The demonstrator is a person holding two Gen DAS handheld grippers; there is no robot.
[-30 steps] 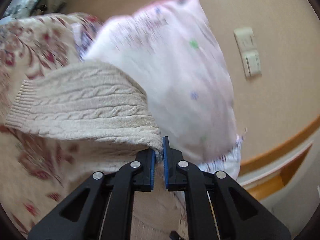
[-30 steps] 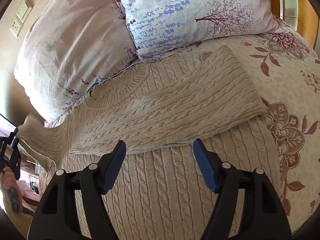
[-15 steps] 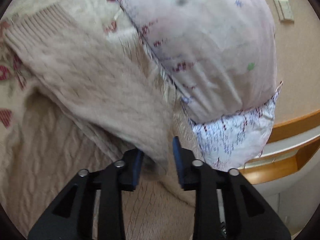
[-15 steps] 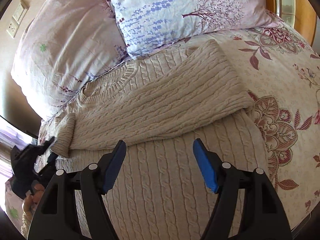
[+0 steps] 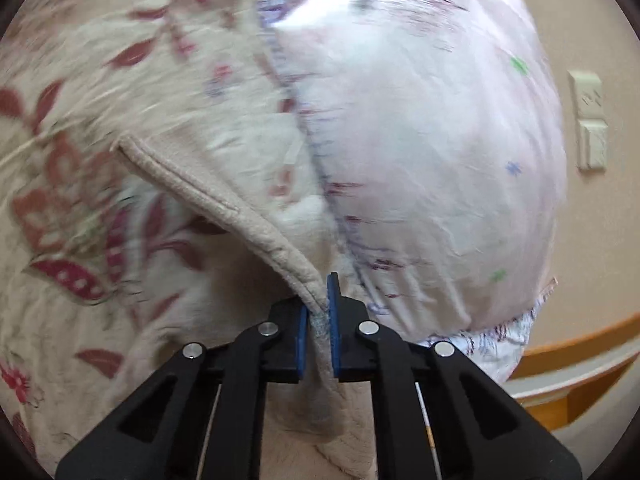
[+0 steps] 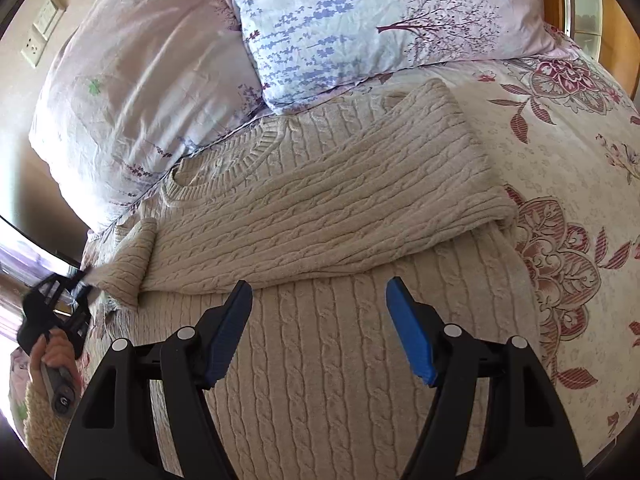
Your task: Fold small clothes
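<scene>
The left tongs (image 5: 318, 312) sit at the lower centre of their own view, blue pads pinched nearly together on a fabric edge. The right tongs (image 6: 320, 320) are spread wide apart at lower centre, gripping nothing. A hand (image 6: 52, 354) grips the left handle at lower left.

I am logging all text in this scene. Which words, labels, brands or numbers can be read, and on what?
"G": a single mark on the grey handle held in the left hand.
Wall switch plates: nothing legible.
</scene>
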